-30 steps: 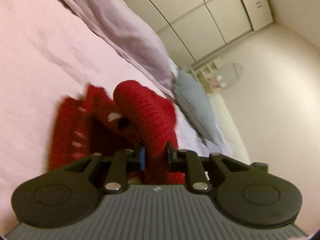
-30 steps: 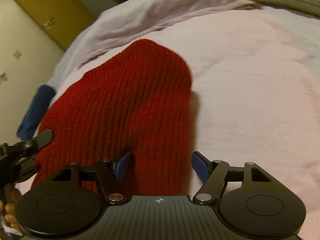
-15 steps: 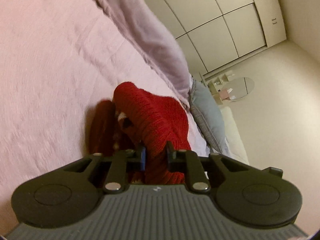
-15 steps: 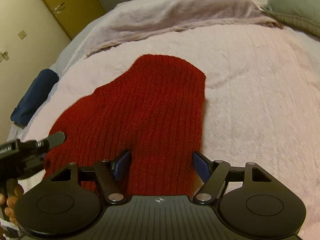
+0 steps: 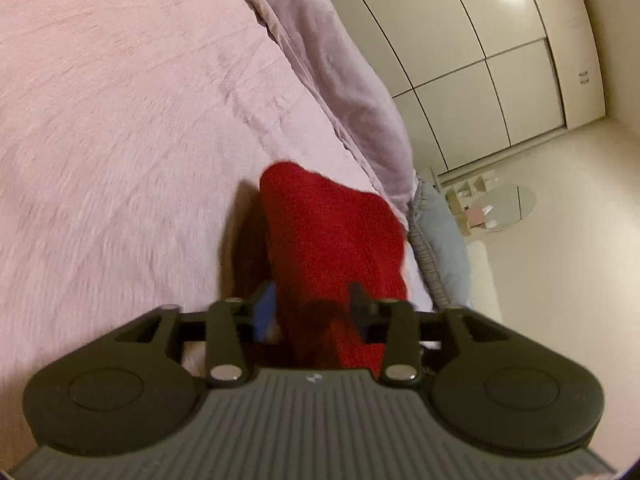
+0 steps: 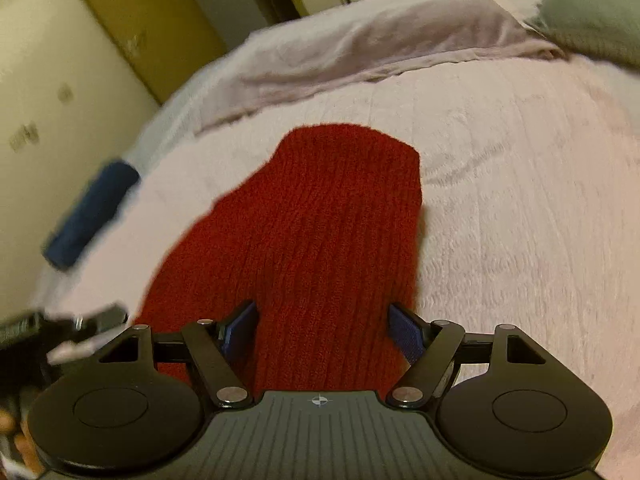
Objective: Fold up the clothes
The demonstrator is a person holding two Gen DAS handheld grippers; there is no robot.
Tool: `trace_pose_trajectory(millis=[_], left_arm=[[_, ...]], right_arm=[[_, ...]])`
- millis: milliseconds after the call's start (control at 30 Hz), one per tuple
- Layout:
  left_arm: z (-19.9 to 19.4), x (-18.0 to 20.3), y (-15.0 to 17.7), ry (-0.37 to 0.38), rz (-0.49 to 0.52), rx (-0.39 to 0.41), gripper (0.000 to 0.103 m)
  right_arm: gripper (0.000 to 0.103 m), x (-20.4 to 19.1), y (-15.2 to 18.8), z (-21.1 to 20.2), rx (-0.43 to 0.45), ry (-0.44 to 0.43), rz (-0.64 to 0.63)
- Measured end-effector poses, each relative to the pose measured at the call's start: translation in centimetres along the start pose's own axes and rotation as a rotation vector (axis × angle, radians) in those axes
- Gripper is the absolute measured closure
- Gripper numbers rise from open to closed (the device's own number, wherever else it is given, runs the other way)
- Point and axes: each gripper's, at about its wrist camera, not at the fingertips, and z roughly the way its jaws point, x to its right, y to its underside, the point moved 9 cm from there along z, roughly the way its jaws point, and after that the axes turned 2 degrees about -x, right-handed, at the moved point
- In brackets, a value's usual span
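Note:
A red knitted sweater lies folded on the pink bed cover. In the left wrist view my left gripper is open, its fingers spread on either side of a raised fold of the knit. In the right wrist view the sweater stretches away as a flat ribbed panel. My right gripper is open, low over the panel's near end, with the knit between its blue pads. The left gripper shows blurred at the lower left of that view, with a person's fingers under it.
A lilac duvet is bunched along the far side of the bed cover. A grey-blue pillow lies beyond it. A rolled dark blue item sits near the bed's left edge. Wardrobe doors stand behind.
My left gripper has opened; it was shut on the red sweater fold. The fold has come down over the patterned part. The right gripper stayed open over the flattened panel.

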Motion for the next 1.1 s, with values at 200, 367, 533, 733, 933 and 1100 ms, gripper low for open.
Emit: trace_pose_trajectory(millis=[200,367,533,733,933,1100], left_arm=[[-1.3,0.9,3.4,0.046,-0.043,-0.016,0.061],[-0.3,0.3,3.6,0.019,-0.011,-0.025,0.086],[-1.8,0.2,2.9,-0.035,0.086,0.05,0.096],[-1.5,-3.2,4.9,-0.071,0.015,0.011,0.096],[-2.9,-2.7,4.5,0.007,-0.1,0.053,0.083],[-2.3,-2.7,4.7,-0.027,-0.098,0.052,0.074]], right_arm=[[0.028,1.4,2.5,-4.4,0.097,-0.074,0.095],[0.028,1.6,5.9,-6.1,0.117,-0.092,0.112],[0.051,-0.2,7.2,-4.7,0.095,-0.083,0.081],[0.052,-1.1,7.8,-4.5,0.114,0.016,-0.101],[0.051,-2.0,10.8,-6.4,0.169,0.082,-0.329],[0.051,-2.5,11.4,-4.5,0.231,0.145,-0.359]])
